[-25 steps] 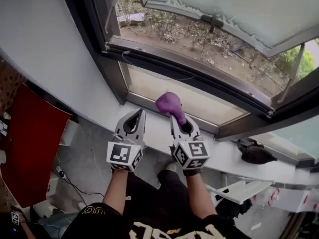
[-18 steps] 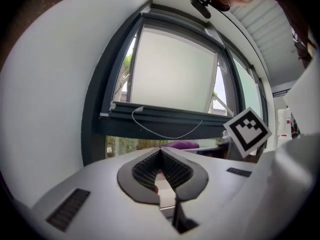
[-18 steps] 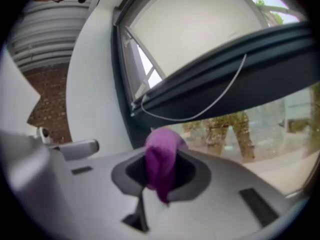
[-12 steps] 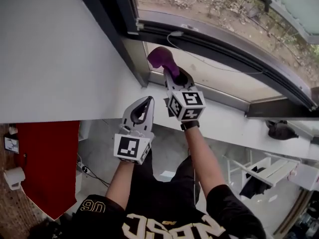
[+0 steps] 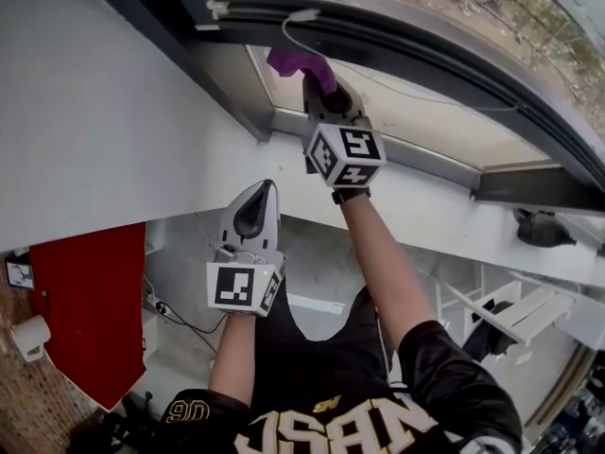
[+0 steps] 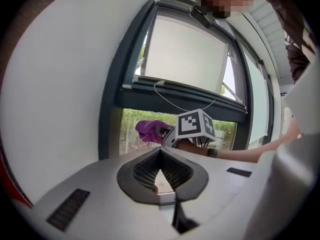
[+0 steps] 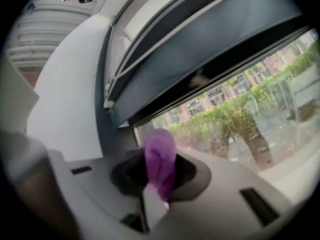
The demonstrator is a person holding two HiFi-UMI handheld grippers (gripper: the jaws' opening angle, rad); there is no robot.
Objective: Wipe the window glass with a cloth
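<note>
1. The dark-framed window stood ahead of both claws, its clear glass pane just beyond the right claw's tips.
2. The right gripper, held above the left one, had its jaws clamped on the crumpled purple cloth, which bulged past the tips near the pane's upper corner.
3. The left gripper hung lower, well back from the glass, its jaws pressed together on nothing.

A: What's showing lower left?
B: Red board under white wall, w/ black cable trailing across floor beside it.
A: Rt side?
B: Dark obj lying on ledge.
</note>
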